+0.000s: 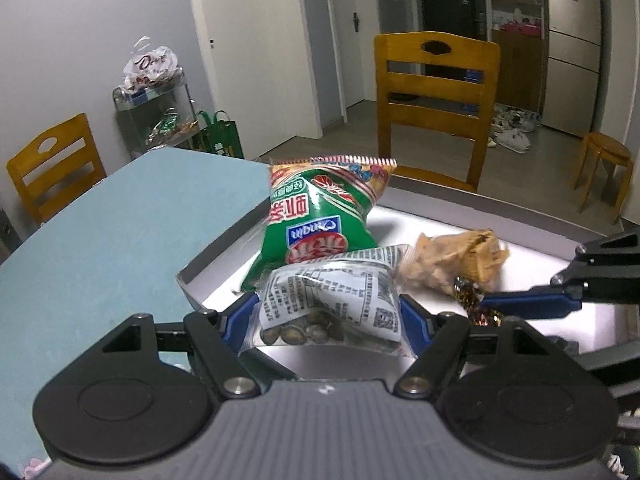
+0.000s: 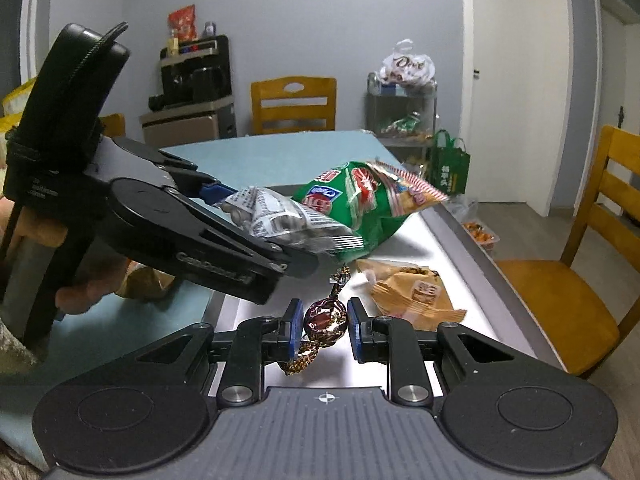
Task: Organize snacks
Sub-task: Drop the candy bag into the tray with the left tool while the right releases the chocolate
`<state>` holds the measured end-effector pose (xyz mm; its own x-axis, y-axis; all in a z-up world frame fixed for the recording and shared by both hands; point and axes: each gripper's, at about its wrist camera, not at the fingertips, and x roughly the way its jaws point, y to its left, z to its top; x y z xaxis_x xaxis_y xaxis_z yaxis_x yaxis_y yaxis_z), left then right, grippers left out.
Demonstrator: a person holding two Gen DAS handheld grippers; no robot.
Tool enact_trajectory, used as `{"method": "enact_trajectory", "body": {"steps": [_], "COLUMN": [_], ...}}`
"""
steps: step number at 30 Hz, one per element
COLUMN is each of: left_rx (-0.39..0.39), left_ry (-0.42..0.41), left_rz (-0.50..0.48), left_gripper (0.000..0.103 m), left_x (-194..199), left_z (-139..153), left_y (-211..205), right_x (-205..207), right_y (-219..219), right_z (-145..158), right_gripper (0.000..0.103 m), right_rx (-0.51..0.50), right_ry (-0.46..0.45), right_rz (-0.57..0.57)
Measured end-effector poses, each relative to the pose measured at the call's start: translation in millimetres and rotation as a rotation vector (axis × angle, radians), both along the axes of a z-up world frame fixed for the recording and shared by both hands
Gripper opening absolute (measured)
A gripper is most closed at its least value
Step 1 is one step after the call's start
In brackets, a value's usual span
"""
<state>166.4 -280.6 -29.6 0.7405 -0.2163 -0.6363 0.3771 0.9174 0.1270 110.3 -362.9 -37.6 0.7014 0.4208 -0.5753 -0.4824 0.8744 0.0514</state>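
Your left hand-held gripper (image 1: 328, 316) has its blue pads clamped on either side of a clear seed packet (image 1: 332, 300) printed with black text, dark seeds showing at the bottom of it, and you hold it above the near end of a shallow grey tray (image 1: 460, 200). From the right wrist view the same packet (image 2: 280, 220) hangs off the tips of that left hand-held gripper (image 2: 276, 232), clear of the tray floor, with your fingers (image 2: 76, 296) wrapped round the handle at the left edge. Your right hand-held gripper (image 2: 322, 326) is closed on a foil-wrapped candy (image 2: 324, 320), brown and gold with twisted ends, pinched between the blue pads over the tray's pale floor (image 2: 400, 240); in the left wrist view that candy (image 1: 472, 300) shows at the tip of the right hand-held gripper (image 1: 486, 304), coming in from the right. Just beyond, a tan snack packet (image 2: 416, 296) lies flat in the tray. Behind the seed packet a green snack bag (image 1: 320, 216) with a red-and-white striped edge leans against the tray's left wall, and whether the seed packet touches it you cannot tell. The tray sits on a light blue table (image 1: 120, 240). Further off stand a wooden chair (image 1: 436, 100), a wire shelf (image 1: 160, 116) topped with a white plastic bag (image 1: 150, 64), and a green tote (image 1: 222, 136) on the floor.
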Motion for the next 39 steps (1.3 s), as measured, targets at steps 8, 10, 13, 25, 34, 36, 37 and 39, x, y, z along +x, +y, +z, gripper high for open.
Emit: {"method": "enact_trajectory", "body": {"steps": [8,10,13,25,34,36,37,39], "left_rx": [-0.001,0.001,-0.001,-0.018,-0.035,-0.04,-0.04,-0.046], "left_ry": [-0.036,-0.039,-0.04,-0.027,-0.024,-0.024,-0.022,-0.021], "left_rz": [0.058,0.069,0.082,0.085,0.075,0.066,0.064,0.063], "left_gripper": [0.076,0.077,0.078,0.08,0.087,0.091,0.091,0.091], "left_x": [14,16,18,19,16,14,13,11], "left_z": [-8,-12,-15,-19,-15,-14,-13,-12], "left_y": [3,4,2,2,2,2,1,2], "right_x": [10,10,15,23,22,21,20,18], "right_y": [13,15,13,15,15,15,14,13], "right_z": [0,-1,-2,-2,-1,0,0,1], "right_gripper": [0.025,0.025,0.025,0.026,0.026,0.03,0.034,0.041], "right_rx": [-0.009,-0.002,0.003,0.018,0.026,0.028,0.028,0.026], "right_ry": [0.027,0.031,0.041,0.051,0.052,0.05,0.049,0.043], "right_rz": [-0.009,-0.016,-0.032,-0.039,-0.037,-0.036,-0.036,-0.04]}}
